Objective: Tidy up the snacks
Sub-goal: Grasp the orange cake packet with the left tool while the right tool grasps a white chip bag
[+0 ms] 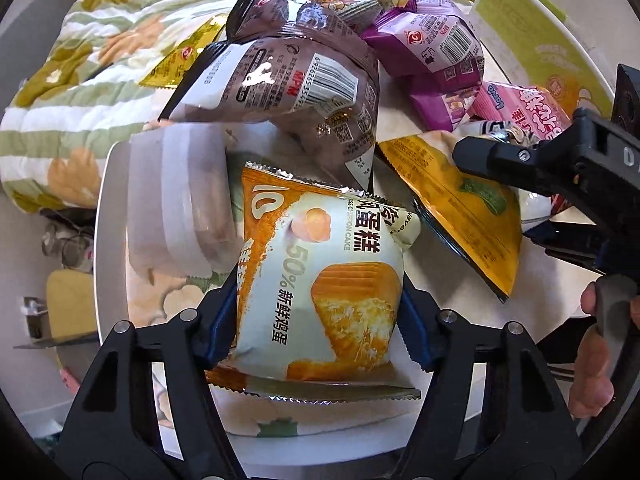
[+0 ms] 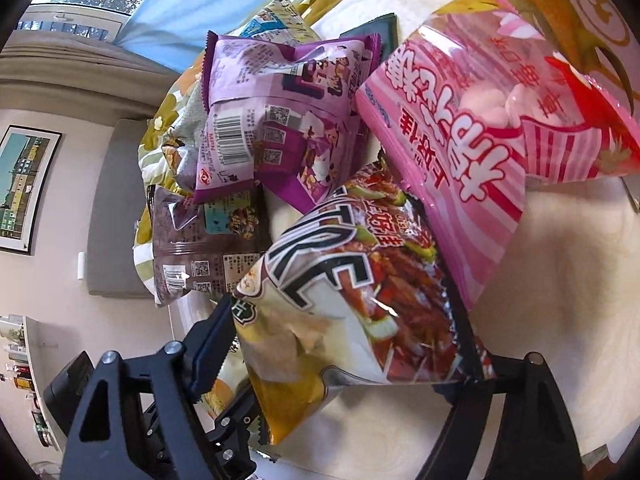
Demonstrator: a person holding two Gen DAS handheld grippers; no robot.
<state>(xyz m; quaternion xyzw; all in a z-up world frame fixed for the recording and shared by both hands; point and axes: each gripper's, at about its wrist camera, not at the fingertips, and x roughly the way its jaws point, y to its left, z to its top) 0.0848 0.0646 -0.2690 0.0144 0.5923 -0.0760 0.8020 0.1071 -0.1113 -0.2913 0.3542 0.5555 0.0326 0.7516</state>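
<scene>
Snack pile crowds a round white tabletop [image 1: 432,128]. Left wrist view: brown packet [image 1: 288,92] lies tilted just beyond the held cake packet, its lower corner touching or overlapping that packet's top edge. Purple packet [image 1: 432,36] sits behind it, pink packet [image 1: 532,108] to the right, yellow-orange packet [image 1: 452,204] flat just right of the cake packet. Translucent plastic container [image 1: 180,204] stands just left of the cake packet, close to the fingers' path. Floral quilt [image 1: 100,52] behind the tabletop edge.

Left gripper [image 1: 320,308] points forward over the tabletop, fingers [image 1: 218,316] narrowed onto an egg cake packet [image 1: 320,280], one pad on each side of it, packet upright between them and low in the view.

Right gripper [image 2: 348,344] comes in from the right side of the left view, a bare hand [image 1: 600,344] on its handle. In its own view it is angled, fingers [image 2: 212,340] pressed on a spicy snack bag [image 2: 352,300], bag gripped at its lower part and tilted; right finger mostly hidden behind the bag. Pink packet lies against the bag's upper right, purple and brown packets just beyond on the left. Framed picture [image 2: 24,188] on the wall far left.
</scene>
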